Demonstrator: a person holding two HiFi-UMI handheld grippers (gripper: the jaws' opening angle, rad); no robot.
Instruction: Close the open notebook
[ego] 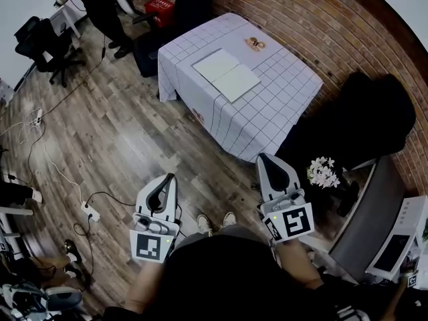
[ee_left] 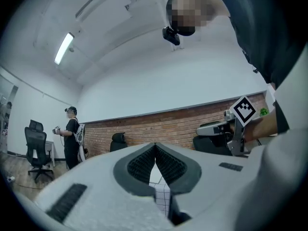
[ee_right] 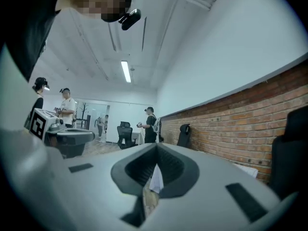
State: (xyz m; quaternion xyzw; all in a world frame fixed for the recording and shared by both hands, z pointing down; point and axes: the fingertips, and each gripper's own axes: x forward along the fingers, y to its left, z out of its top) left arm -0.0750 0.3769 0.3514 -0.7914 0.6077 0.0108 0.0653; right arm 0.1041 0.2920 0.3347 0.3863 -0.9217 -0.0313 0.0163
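Observation:
The open notebook [ego: 226, 73] lies flat with both white pages up on a table with a checked cloth [ego: 267, 112], far ahead of me in the head view. Both grippers are held close to my body over the wooden floor, well short of the table. My left gripper [ego: 170, 178] is shut with nothing in it; in its own view the ribbed pads [ee_left: 144, 162] meet at the tip, and a strip of checked cloth [ee_left: 162, 196] shows below. My right gripper [ego: 264, 159] also has its jaws together and empty, its pads [ee_right: 168, 165] touching at the tip.
A brick wall [ego: 321, 25] runs behind the table. A small brown object [ego: 254, 43] sits on the cloth. Black seats [ego: 371, 119], white flowers [ego: 324, 172], office chairs [ego: 40, 42], a red crate [ego: 159, 7], a standing person [ego: 100, 5] and floor cables with a power strip [ego: 89, 210] surround the area.

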